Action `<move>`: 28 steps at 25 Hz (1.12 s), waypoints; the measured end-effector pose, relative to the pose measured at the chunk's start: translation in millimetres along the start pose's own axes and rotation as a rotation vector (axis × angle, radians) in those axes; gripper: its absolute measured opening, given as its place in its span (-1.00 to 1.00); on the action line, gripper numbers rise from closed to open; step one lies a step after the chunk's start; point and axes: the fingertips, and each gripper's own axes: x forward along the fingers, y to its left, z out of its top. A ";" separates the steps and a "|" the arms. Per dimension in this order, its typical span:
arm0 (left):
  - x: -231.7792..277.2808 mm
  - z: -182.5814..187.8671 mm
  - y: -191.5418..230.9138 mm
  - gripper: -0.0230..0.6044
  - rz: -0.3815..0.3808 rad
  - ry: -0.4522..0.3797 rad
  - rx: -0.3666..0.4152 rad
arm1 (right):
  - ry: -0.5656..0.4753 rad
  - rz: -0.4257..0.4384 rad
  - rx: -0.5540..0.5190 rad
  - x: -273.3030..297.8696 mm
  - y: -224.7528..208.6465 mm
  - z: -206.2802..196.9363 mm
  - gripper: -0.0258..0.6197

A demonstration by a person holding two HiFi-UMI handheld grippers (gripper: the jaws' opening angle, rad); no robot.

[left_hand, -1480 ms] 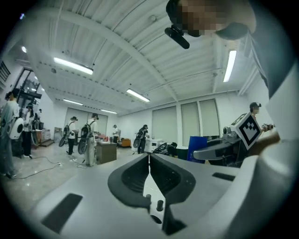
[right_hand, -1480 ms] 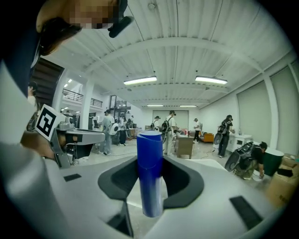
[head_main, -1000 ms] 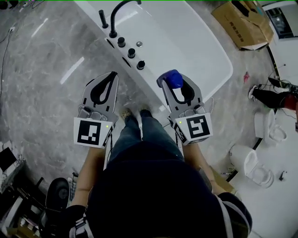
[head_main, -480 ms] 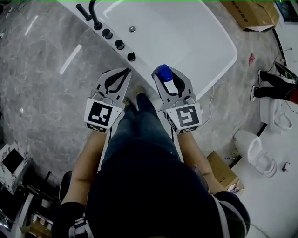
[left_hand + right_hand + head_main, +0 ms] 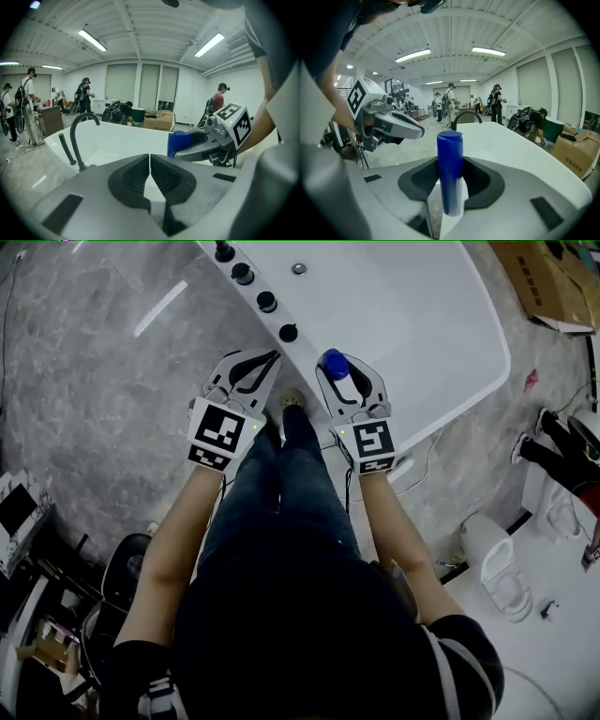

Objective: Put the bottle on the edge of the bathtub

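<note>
Holding a gripper in each hand, we stand at the near long edge of the white bathtub (image 5: 422,324). Our right gripper (image 5: 339,373) has its jaws clamped on the blue bottle (image 5: 450,164), which stands upright between the dark pads with its flat top above them. Its lower end is hidden behind the jaws. In the head view the bottle sits over the tub's near rim, just right of the nearest of the black round knobs (image 5: 288,332) set in a row along that rim. We cannot tell whether it touches the rim. Our left gripper (image 5: 267,360) is just beside the right one, at the tub's outer side above the grey marbled floor (image 5: 84,381). Its jaws are closed together with nothing between them. In the left gripper view a black arched faucet (image 5: 73,140) rises from the rim. A cardboard box (image 5: 548,282) lies on the floor past the tub's far end, and a white toilet (image 5: 497,568) stands at our right.
</note>
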 end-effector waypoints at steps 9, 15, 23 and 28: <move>7.7 -22.1 10.5 -0.83 0.029 0.047 -0.058 | 0.153 0.083 -0.033 60.2 5.6 -61.9 -0.41; 7.4 -33.3 8.5 -0.83 0.031 0.066 -0.081 | 0.204 0.096 -0.072 80.6 6.2 -77.0 -0.41; 6.8 -37.7 -2.3 -0.83 0.019 0.069 -0.088 | 0.237 0.096 -0.169 84.4 9.9 -88.4 -0.41; 6.0 -41.3 2.2 -0.83 0.010 0.070 -0.091 | 0.242 0.083 -0.161 88.5 9.5 -92.3 -0.41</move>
